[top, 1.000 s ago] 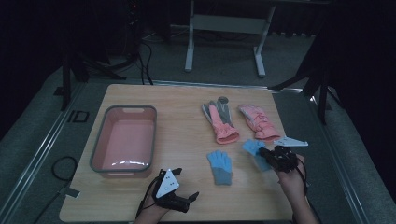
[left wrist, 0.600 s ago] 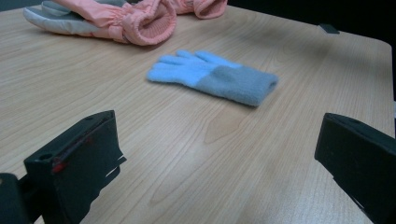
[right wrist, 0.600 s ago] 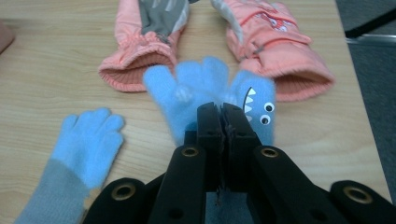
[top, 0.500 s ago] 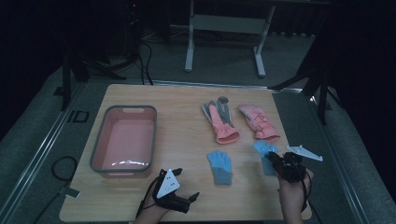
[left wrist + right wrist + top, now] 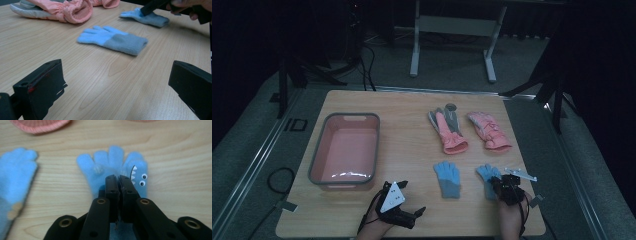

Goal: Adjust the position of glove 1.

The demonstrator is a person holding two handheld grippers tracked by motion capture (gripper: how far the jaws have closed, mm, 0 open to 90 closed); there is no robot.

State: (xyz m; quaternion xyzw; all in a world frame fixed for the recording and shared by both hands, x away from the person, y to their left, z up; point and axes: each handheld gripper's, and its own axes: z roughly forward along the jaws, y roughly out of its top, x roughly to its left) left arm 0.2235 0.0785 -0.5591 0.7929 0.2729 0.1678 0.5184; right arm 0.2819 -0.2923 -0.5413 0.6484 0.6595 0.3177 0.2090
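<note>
Two small blue knit gloves lie near the table's front edge. The left blue glove (image 5: pixel 447 178) (image 5: pixel 113 40) (image 5: pixel 15 177) lies flat and alone. On the palm of the right blue glove (image 5: pixel 486 175) (image 5: pixel 147 17) (image 5: pixel 112 162), which has a toothy face with googly eyes, my right gripper (image 5: pixel 496 185) (image 5: pixel 119 178) (image 5: pixel 143 11) is pressed down with its jaws shut, pinching the fabric. My left gripper (image 5: pixel 413 200) (image 5: pixel 115 82) rests at the front edge, wide open with nothing between its jaws, and faces the gloves.
A pair of pink winter gloves (image 5: pixel 447 131) (image 5: pixel 489 131) lies farther back on the wooden table (image 5: pixel 407 115). A pink tub with a grey rim (image 5: pixel 314 155) stands on the left side. A metal stand is on the floor beyond the table.
My right gripper has come down and toward the front edge, and the right blue glove has shifted with it. The left gripper has stayed put.
</note>
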